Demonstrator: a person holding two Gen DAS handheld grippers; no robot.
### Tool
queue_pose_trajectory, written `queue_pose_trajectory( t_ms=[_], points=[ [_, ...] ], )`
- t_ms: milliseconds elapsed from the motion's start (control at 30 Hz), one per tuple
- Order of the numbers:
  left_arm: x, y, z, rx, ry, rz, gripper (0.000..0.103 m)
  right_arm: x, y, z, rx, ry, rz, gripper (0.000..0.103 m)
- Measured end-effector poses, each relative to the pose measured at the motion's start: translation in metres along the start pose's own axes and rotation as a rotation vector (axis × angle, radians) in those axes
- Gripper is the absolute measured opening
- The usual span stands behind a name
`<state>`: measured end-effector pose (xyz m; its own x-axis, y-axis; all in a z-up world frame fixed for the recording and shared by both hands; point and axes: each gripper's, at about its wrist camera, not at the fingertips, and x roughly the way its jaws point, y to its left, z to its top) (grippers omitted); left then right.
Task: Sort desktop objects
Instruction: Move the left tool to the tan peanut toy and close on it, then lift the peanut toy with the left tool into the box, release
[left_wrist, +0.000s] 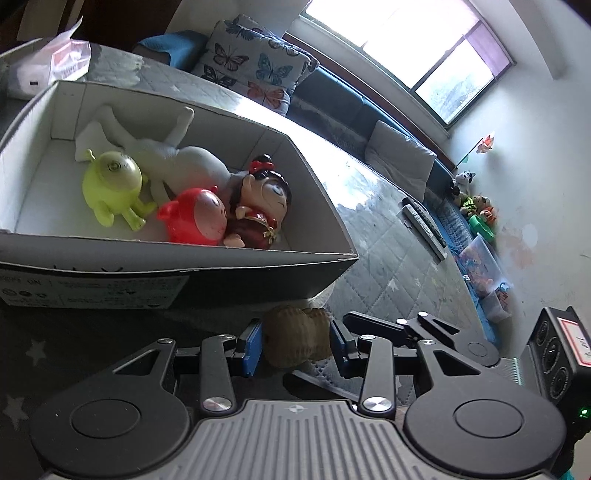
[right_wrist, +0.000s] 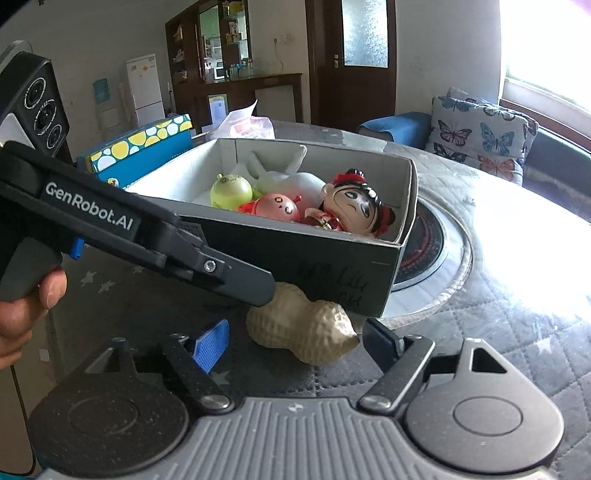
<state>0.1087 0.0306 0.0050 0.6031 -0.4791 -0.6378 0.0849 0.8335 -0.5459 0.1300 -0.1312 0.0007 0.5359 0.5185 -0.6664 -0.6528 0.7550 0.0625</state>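
Observation:
A tan peanut toy (left_wrist: 295, 341) (right_wrist: 303, 325) lies on the quilted table cover just in front of a grey cardboard box (left_wrist: 177, 254) (right_wrist: 295, 254). My left gripper (left_wrist: 297, 343) (right_wrist: 258, 291) has its blue pads against both sides of the peanut's one end. My right gripper (right_wrist: 295, 343) stands open around the other end, with gaps on both sides. Inside the box lie a green one-eyed figure (left_wrist: 110, 184) (right_wrist: 231, 190), a red round figure (left_wrist: 195, 218) (right_wrist: 277, 208), a black-haired doll (left_wrist: 262, 206) (right_wrist: 351, 210) and a white plush (left_wrist: 177, 147) (right_wrist: 288, 177).
A round burner (right_wrist: 424, 243) is set into the table beside the box. Two remotes (left_wrist: 424, 221) lie farther out. A polka-dot box (right_wrist: 140, 147) and a plastic bag (left_wrist: 70, 55) stand behind the box. A butterfly pillow (left_wrist: 255, 62) rests on the sofa. A hand (right_wrist: 22, 306) holds the left gripper.

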Motion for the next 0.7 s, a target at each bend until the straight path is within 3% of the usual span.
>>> queue_pose_trajectory(
  t_ms=[333,533,700],
  points=[
    [0.011,0.003,-0.001,-0.021,0.022,-0.016,0.041,0.009,-0.003,0.000,0.002,0.016,0.015,0.079],
    [0.012,0.004,-0.002,-0.011,0.022,-0.020,0.041,0.011,-0.004,-0.001,0.011,0.022,0.019,0.069],
    [0.012,0.004,-0.004,0.001,0.021,-0.022,0.035,0.009,-0.004,-0.002,0.023,0.019,0.021,0.067]
  ],
)
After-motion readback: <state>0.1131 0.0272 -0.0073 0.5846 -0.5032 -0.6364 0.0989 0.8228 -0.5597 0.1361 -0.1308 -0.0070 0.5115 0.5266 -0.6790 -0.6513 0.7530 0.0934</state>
